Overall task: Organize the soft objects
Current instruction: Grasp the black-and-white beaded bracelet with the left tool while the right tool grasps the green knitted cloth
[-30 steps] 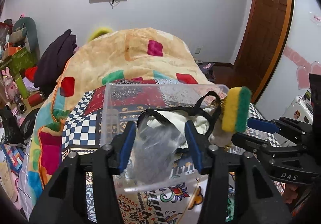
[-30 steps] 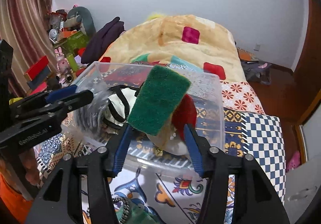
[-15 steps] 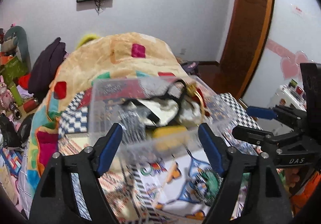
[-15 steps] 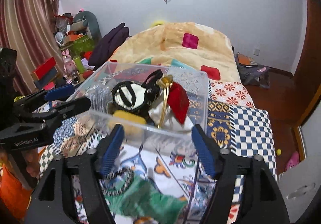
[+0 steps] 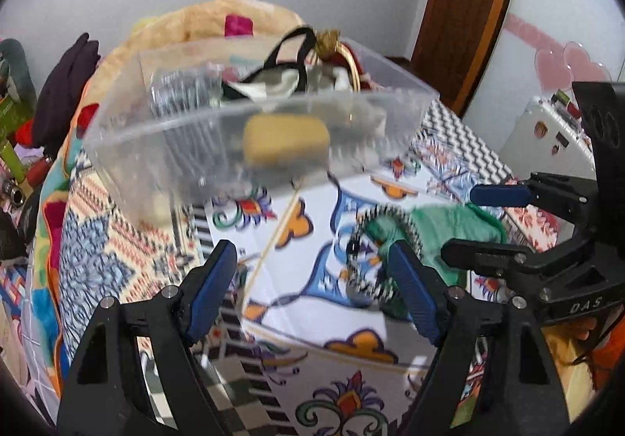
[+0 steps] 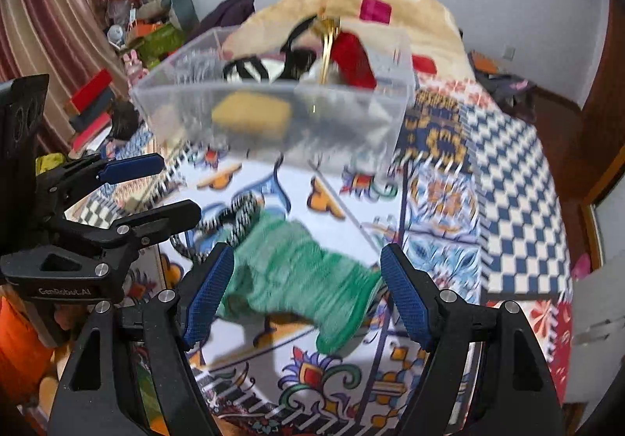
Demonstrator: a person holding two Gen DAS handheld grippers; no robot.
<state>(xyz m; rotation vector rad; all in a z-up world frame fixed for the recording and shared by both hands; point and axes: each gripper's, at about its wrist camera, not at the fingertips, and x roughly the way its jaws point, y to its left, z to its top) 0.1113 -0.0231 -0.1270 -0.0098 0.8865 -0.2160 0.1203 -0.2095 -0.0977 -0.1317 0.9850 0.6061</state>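
Observation:
A clear plastic bin (image 5: pixel 164 162) (image 6: pixel 351 135) stands on the patterned bedspread. It holds a yellow sponge (image 5: pixel 285 141) (image 6: pixel 252 115), a black-and-white strappy item (image 6: pixel 250 68), a red cloth (image 6: pixel 353 59) and a gold ring (image 5: pixel 347 61). In front of the bin lie a green knit cloth (image 6: pixel 297 272) (image 5: pixel 449 229) and a black-and-white braided loop (image 5: pixel 367 240) (image 6: pixel 238 213). My left gripper (image 5: pixel 312 287) is open and empty, short of the bin. My right gripper (image 6: pixel 308 291) is open, its fingers either side of the green cloth and above it.
A folded orange blanket (image 6: pixel 351 6) with coloured squares lies behind the bin. Toys and clutter (image 6: pixel 156 29) stand at the left. A brown door (image 5: pixel 465 6) is at the right. The bed's right edge drops to a wood floor (image 6: pixel 554 115).
The right gripper has let the sponge go into the bin. Both grippers opened wide and drew back from the bin. The green cloth and braided loop came into view.

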